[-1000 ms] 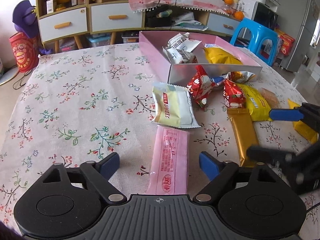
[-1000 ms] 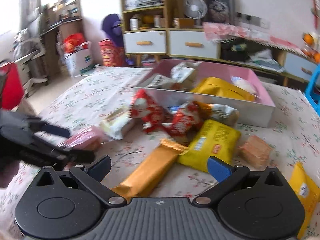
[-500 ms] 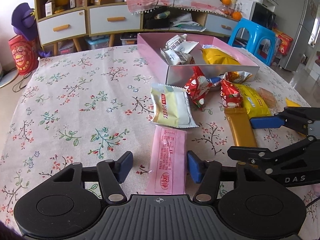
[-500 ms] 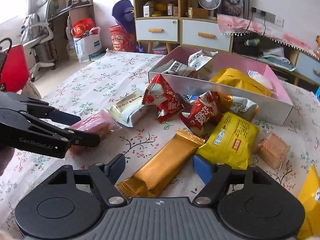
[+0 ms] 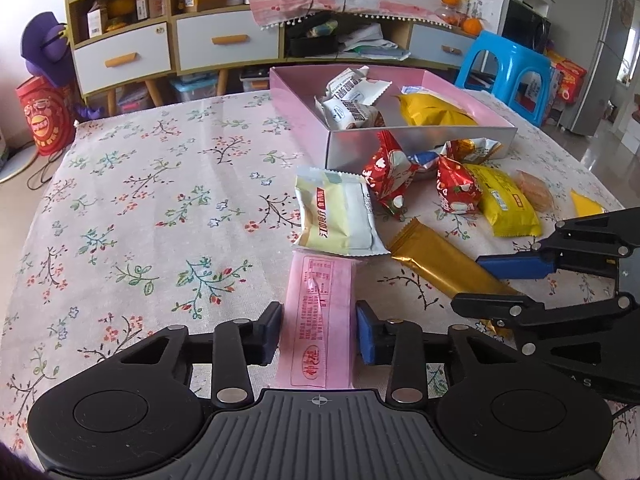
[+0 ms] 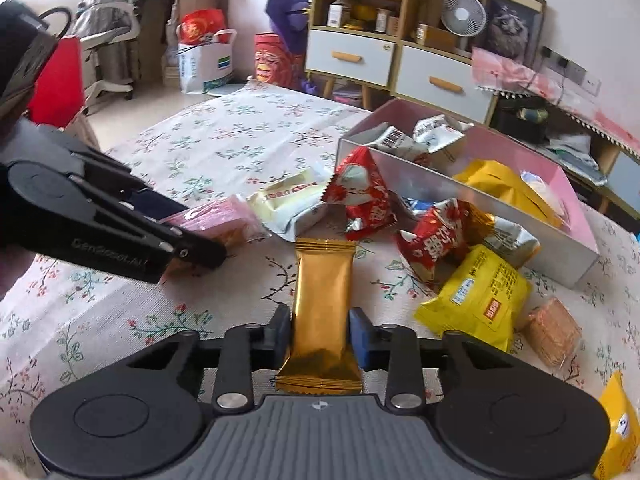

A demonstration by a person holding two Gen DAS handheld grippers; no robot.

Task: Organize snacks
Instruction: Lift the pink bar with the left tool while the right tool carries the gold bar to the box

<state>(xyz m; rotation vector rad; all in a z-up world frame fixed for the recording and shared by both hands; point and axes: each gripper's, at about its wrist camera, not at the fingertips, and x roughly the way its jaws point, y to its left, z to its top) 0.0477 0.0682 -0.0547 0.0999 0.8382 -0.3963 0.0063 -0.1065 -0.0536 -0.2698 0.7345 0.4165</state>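
On the floral tablecloth lies a pink snack packet (image 5: pixel 320 292), lengthwise between the pads of my left gripper (image 5: pixel 319 334). Its jaws are closing, and both pads touch the packet's long edges. From the right wrist view the same packet (image 6: pixel 216 220) sits in the left gripper (image 6: pixel 192 228). A gold bar (image 6: pixel 322 280) runs straight out from my right gripper (image 6: pixel 320 334), whose closing jaws pinch its near end. In the left wrist view the gold bar (image 5: pixel 436 264) lies slanted in the right gripper (image 5: pixel 470 283). The pink box (image 5: pixel 296 104) at the back holds white and yellow packets.
In front of the box lie a cream packet (image 5: pixel 336 216), two red packets (image 5: pixel 390 176), a yellow packet (image 5: pixel 504 208), a wafer (image 5: pixel 534 192) and another yellow packet (image 6: pixel 616 428) near the right edge. A blue stool (image 5: pixel 512 60) and cabinets stand behind the table.
Both pairs of jaws have narrowed from wide apart onto their packets. The right gripper rolled, and the gold bar now lies slanted with its far end swung left.
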